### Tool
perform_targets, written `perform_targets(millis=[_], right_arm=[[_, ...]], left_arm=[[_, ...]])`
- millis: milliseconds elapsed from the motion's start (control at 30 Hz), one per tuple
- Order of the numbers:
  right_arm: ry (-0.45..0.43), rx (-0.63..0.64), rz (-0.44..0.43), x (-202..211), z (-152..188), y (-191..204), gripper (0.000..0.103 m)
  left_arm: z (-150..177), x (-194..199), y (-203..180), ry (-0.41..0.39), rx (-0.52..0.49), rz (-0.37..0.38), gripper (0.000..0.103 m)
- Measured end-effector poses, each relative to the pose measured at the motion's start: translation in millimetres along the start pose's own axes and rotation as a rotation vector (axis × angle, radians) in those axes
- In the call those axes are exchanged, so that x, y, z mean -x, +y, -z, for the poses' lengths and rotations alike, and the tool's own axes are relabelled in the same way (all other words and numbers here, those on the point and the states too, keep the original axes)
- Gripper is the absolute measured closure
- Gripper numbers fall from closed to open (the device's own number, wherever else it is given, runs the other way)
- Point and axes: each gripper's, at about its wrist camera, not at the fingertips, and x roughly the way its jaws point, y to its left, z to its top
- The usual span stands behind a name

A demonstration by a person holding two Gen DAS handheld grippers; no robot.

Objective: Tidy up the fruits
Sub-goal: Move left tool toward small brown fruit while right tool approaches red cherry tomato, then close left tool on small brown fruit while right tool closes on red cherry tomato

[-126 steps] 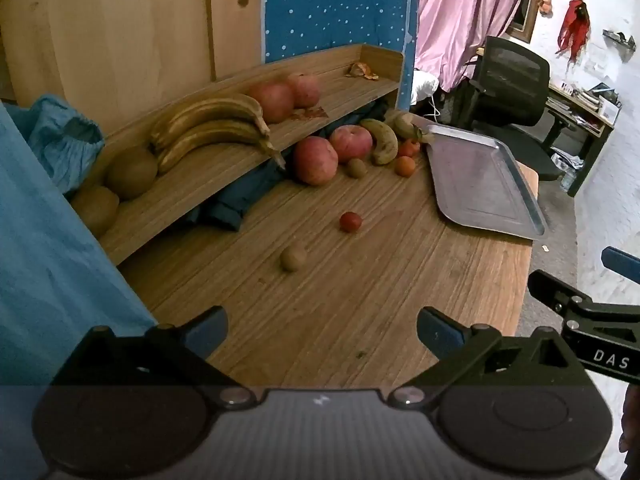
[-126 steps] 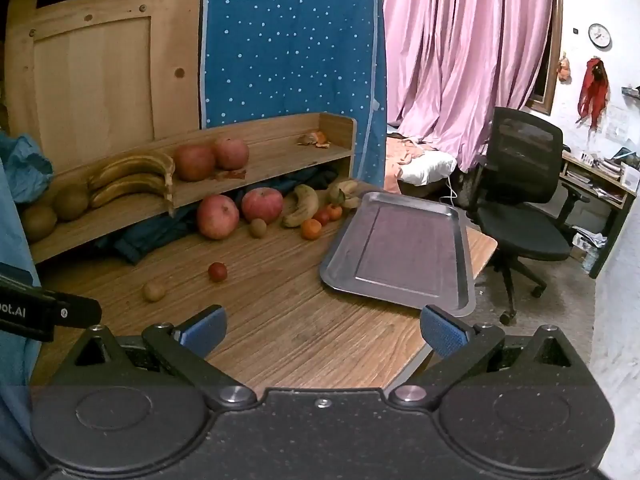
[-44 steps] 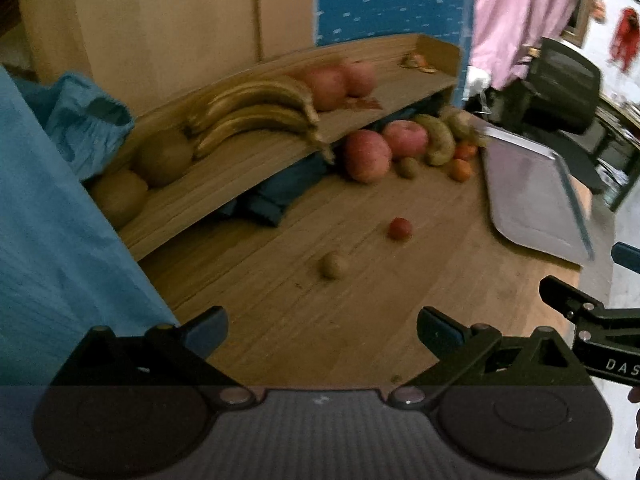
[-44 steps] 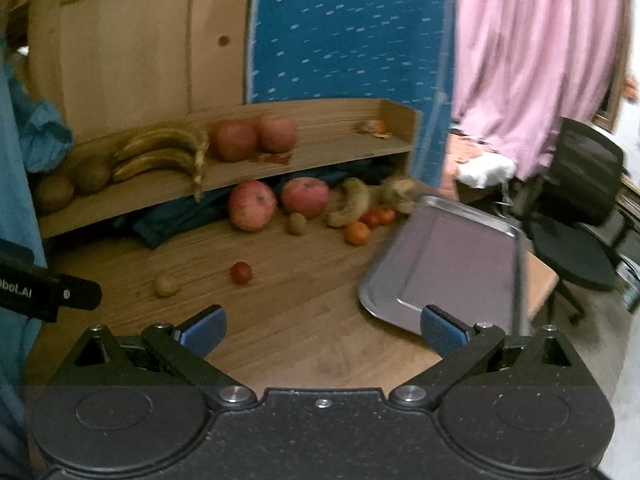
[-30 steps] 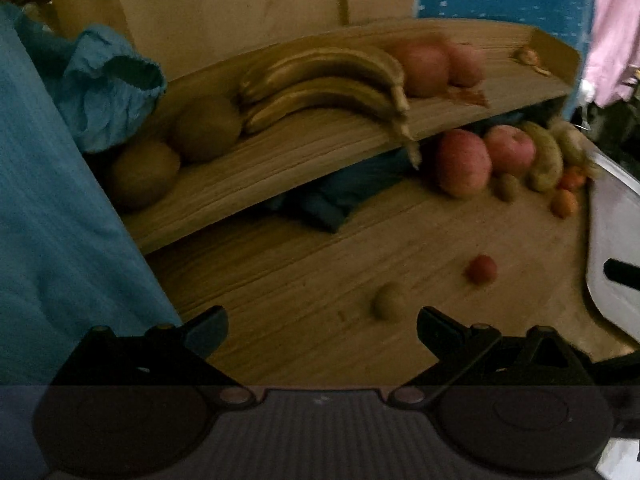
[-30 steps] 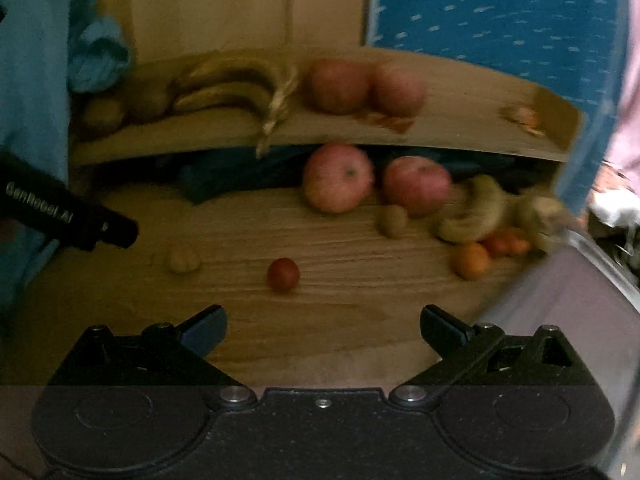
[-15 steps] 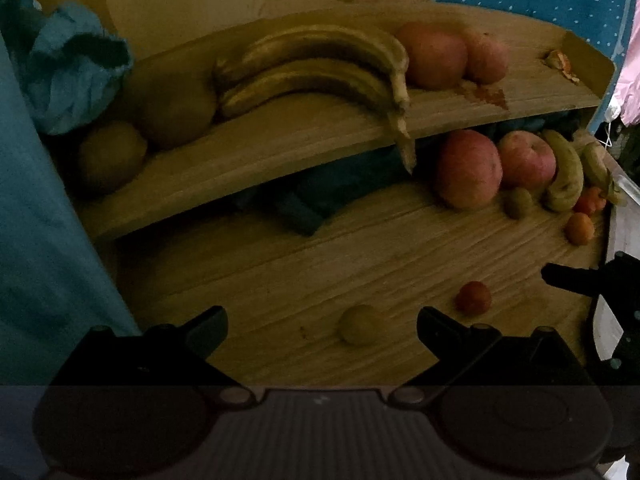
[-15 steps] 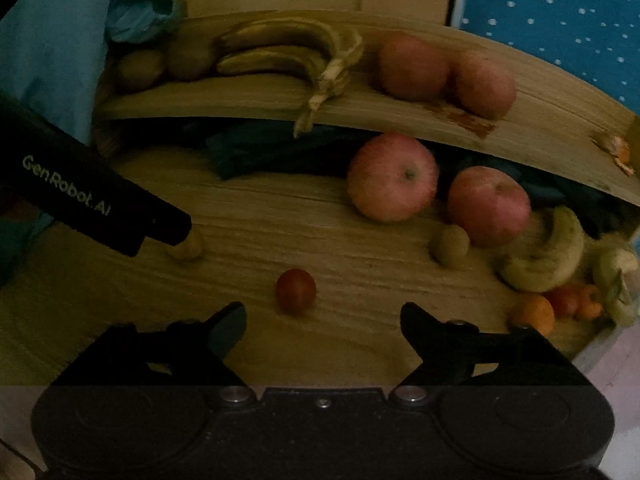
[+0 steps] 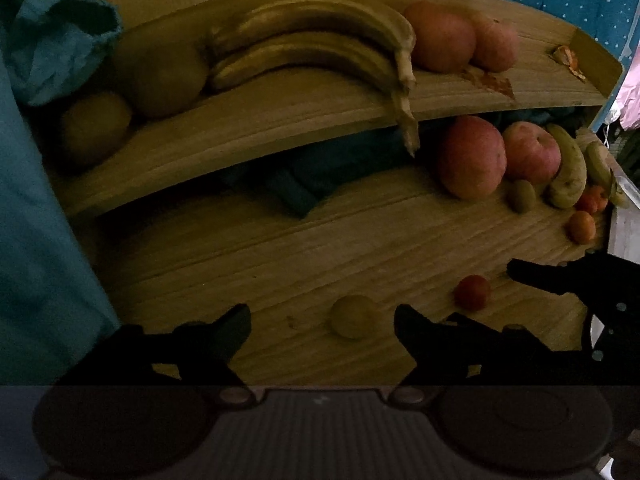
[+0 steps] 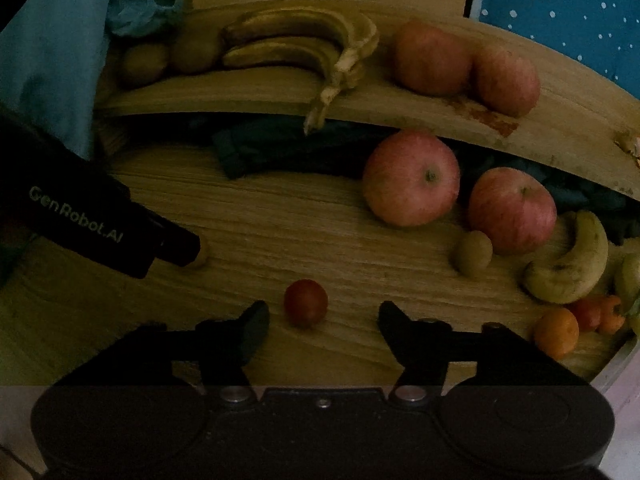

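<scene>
On the wooden table, a small yellow-green fruit lies between the fingers of my left gripper, which is open and narrowed around it without touching. A red cherry tomato sits just ahead of my right gripper, whose open fingers flank it. In the left wrist view the tomato lies right of the yellow-green fruit, under the right gripper's dark finger. In the right wrist view the left gripper's body covers most of the yellow-green fruit.
A curved wooden shelf carries bananas, two apples and brown fruits. Below it lie two apples, a small green fruit, a banana and an orange. A metal tray's rim is at right, blue cloth at left.
Both grippers have moved forward and down to the table, each now around a small fruit. Both pairs of fingers have narrowed. The view has grown darker.
</scene>
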Motion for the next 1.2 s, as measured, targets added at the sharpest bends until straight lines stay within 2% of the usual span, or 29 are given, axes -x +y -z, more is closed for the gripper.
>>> perform_targets(millis=[167, 233, 400, 633, 800, 1200], right_arm=[[-0.007, -0.002, 0.004, 0.1, 1.1, 0.4, 0.049], [-0.009, -0.002, 0.004, 0.1, 1.0, 0.4, 0.051], [-0.014, -0.002, 0.001, 0.7, 1.7, 0.0, 0.058], [-0.017, 0.003, -0.007, 1.9, 0.7, 0.7, 0.078], [-0.019, 0.002, -0.007, 2.5, 1.0, 1.7, 0.079], [-0.021, -0.003, -0.009, 2.9, 2.2, 2.5, 0.079]], left_arm=[[0.6, -4.0, -5.3, 0.009, -0.024, 0.020, 0.030], [0.7, -6.2, -7.1, 0.016, -0.024, 0.024, 0.039], [2.3, -7.1, -6.5, 0.025, -0.017, 0.029, 0.048], [2.2, -6.7, -5.6, 0.026, -0.017, 0.036, 0.064], [3.6, -5.6, -5.7, 0.019, -0.019, 0.055, 0.075], [7.0, -3.9, -7.1, 0.002, -0.026, 0.069, 0.078]])
